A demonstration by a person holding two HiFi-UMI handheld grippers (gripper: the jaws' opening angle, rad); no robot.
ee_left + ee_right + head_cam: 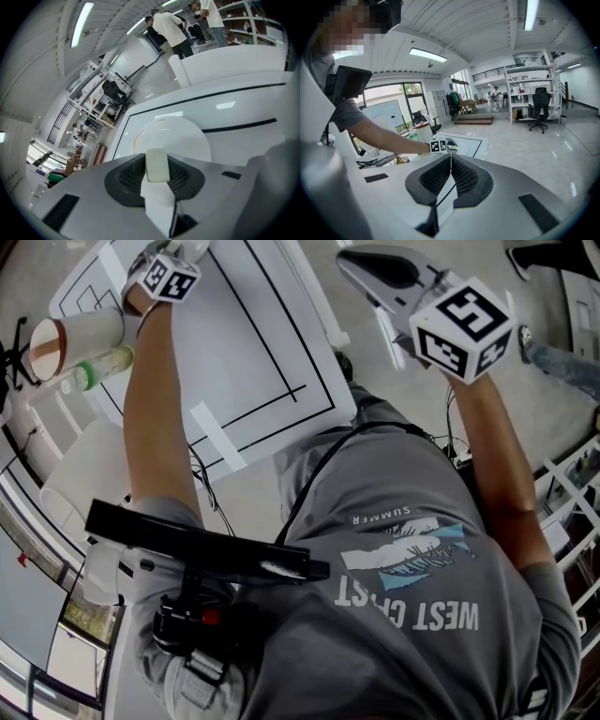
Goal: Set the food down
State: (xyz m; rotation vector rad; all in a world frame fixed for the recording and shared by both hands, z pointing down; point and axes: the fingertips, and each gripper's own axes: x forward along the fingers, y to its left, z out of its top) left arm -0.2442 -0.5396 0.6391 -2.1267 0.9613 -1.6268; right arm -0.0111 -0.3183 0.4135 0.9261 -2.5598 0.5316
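A pale cream block of food sits clamped between the dark pads of my left gripper, which is shut on it. Just beyond and below it, a round white plate lies on the white table marked with black lines. The food hangs above the plate's near side. In the head view only the left gripper's marker cube shows, at the table's far left. My right gripper is shut with nothing in it and is held up off the table's right side.
A paper cup and a green-capped bottle lie off the table's left edge. A white seat stands below them. Several people stand far behind a white bench. Cables hang by the person's waist.
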